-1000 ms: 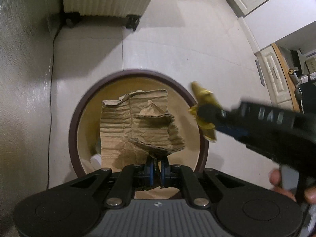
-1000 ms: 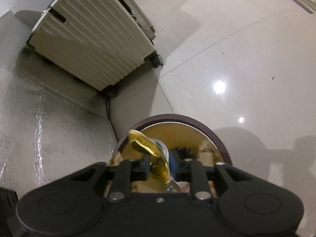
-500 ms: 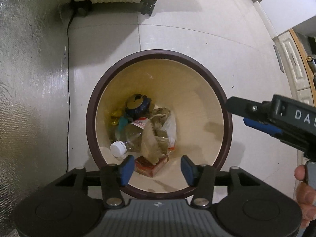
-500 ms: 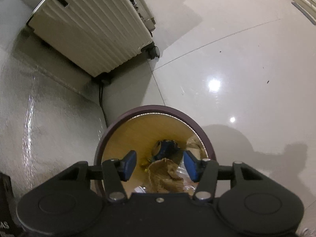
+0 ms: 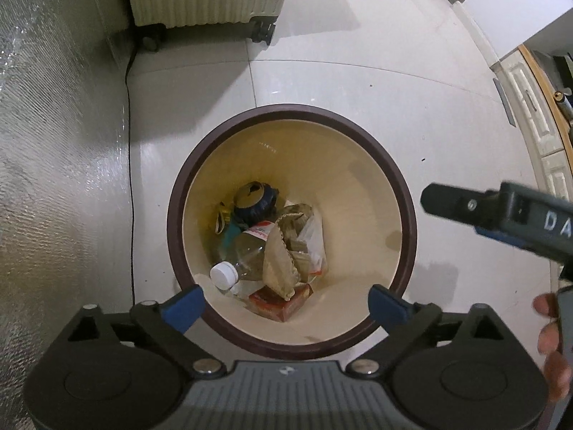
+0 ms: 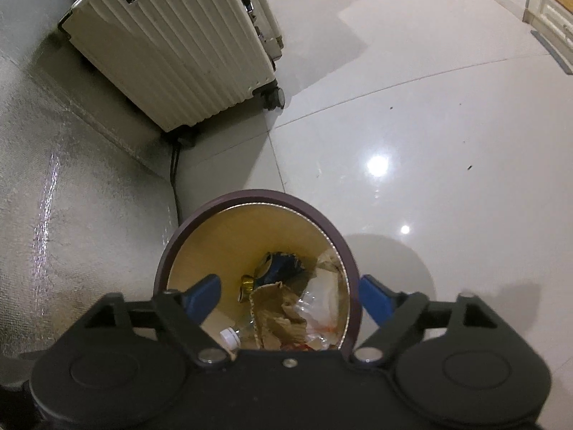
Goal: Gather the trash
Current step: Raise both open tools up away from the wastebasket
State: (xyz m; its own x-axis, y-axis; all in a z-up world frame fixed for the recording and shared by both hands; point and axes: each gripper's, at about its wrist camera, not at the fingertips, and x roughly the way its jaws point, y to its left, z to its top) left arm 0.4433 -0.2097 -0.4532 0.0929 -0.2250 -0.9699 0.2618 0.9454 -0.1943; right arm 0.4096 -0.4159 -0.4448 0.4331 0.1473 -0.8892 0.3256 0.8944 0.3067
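A round bin (image 5: 404, 193) with a dark brown rim and cream inside stands on the floor below both grippers. At its bottom lie a torn piece of cardboard (image 5: 277, 261), a clear plastic bottle (image 5: 247, 251) with a white cap, a gold wrapper (image 5: 220, 218), a dark crumpled wrapper (image 5: 256, 199) and a red box (image 5: 277, 302). My left gripper (image 5: 286, 302) hangs over the bin's near rim, its jaws opening wide with nothing between them. My right gripper (image 6: 288, 292) is above the bin (image 6: 186, 229) too, jaws opening and empty; the cardboard (image 6: 275, 313) lies below. It also shows as a dark bar, the right gripper (image 5: 501, 215).
A cream ribbed suitcase (image 6: 172, 46) on wheels stands against the grey textured wall (image 6: 53, 215). A black cable (image 5: 129, 143) runs down along the wall. White cabinets (image 5: 533, 107) line the right side. A hand (image 5: 551, 344) shows at the right edge. Glossy tiled floor (image 6: 429, 125) surrounds the bin.
Both grippers opened wide. The cardboard left the left gripper and the gold wrapper left the right one; both now lie in the bin.
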